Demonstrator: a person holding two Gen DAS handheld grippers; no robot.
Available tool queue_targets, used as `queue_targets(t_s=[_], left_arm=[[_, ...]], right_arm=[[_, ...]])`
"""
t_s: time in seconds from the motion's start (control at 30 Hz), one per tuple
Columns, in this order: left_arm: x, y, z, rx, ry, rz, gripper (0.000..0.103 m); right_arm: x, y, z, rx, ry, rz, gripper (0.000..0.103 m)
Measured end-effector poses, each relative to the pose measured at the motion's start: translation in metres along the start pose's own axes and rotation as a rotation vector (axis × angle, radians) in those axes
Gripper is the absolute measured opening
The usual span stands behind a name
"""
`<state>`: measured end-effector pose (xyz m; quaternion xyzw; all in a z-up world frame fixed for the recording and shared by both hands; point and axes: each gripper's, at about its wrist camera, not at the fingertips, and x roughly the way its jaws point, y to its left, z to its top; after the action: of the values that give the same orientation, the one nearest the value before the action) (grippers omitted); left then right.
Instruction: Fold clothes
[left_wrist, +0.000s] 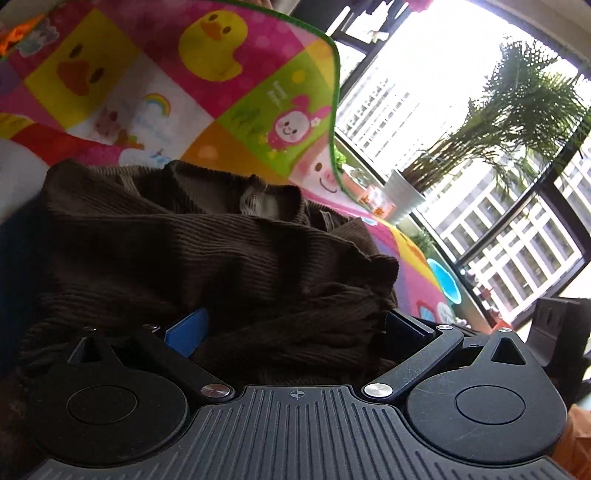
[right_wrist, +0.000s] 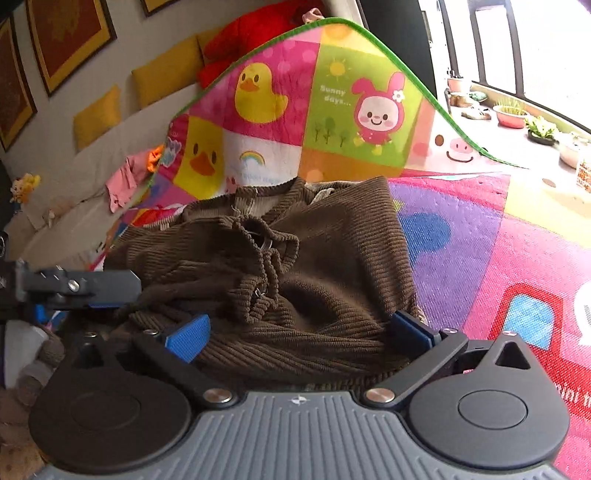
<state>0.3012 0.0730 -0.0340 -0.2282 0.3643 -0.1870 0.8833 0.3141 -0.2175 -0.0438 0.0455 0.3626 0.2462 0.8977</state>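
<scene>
Brown ribbed corduroy garment (right_wrist: 295, 266) bunched (unfolded); left gripper (left_wrist: 295, 328) and right gripper (right_wrist: 299, 328) spread wide, fabric between, unclamped. Next: pinch edge, flatten.

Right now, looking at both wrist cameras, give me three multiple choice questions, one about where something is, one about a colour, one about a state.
1. Where does the potted palm stand?
A. by the window
B. on the sofa
C. on the brown garment

2. What colour is the corduroy garment?
A. red
B. brown
C. white

3. How do the right gripper jaws stand?
A. shut tight on nothing
B. wide apart with fabric bunched between the blue pads
C. out of view

Answers: 1 A, its white pot sits against the glass. 2 B, dark brown ribbed cloth fills both views. 3 B, pads sit far apart either side of the cloth.
</scene>
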Motion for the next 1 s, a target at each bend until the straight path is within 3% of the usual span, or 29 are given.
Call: queue_targets(t_s=[0.1, 0.2, 0.3, 0.4, 0.5, 0.53, 0.63, 0.73, 0.8, 0.9, 0.93, 1.0], left_arm=[[-0.018, 0.002, 0.018, -0.014, -0.049, -0.017, 0.103], [-0.043, 0.011, 0.033, 0.014, -0.145, 0.063, 0.103], [-0.058, 0.029, 0.044, -0.027, -0.202, 0.153, 0.103], [-0.07, 0.043, 0.046, -0.088, -0.237, 0.179, 0.103], [-0.073, 0.044, 0.044, -0.102, -0.239, 0.177, 0.103], [-0.073, 0.043, 0.043, -0.097, -0.236, 0.175, 0.103], [-0.071, 0.043, 0.04, -0.084, -0.221, 0.177, 0.103], [-0.065, 0.044, 0.037, -0.077, -0.201, 0.191, 0.103], [-0.061, 0.045, 0.035, -0.072, -0.187, 0.199, 0.103], [-0.056, 0.047, 0.032, -0.065, -0.166, 0.213, 0.103], [-0.054, 0.047, 0.03, -0.063, -0.16, 0.217, 0.103], [-0.05, 0.049, 0.029, -0.057, -0.144, 0.227, 0.103]], right_arm=[[-0.007, 0.0, 0.006, -0.029, -0.008, 0.005, 0.103], [-0.023, 0.0, 0.018, -0.058, -0.116, -0.053, 0.103], [-0.025, 0.003, 0.029, -0.058, -0.151, -0.02, 0.102], [-0.008, 0.012, 0.034, -0.023, -0.109, 0.063, 0.082], [0.029, 0.017, 0.032, 0.013, -0.022, 0.078, 0.066], [0.035, 0.017, 0.031, 0.032, -0.012, 0.075, 0.049], [0.031, 0.02, 0.035, 0.037, -0.043, 0.092, 0.026], [0.004, 0.028, 0.045, -0.044, -0.145, 0.053, 0.024], [-0.001, 0.029, 0.049, -0.092, -0.152, 0.007, 0.024], [0.019, 0.018, 0.043, -0.108, -0.037, -0.079, 0.028], [0.025, 0.014, 0.038, -0.111, -0.01, -0.093, 0.035], [0.024, 0.009, 0.034, -0.109, 0.002, -0.086, 0.038]])
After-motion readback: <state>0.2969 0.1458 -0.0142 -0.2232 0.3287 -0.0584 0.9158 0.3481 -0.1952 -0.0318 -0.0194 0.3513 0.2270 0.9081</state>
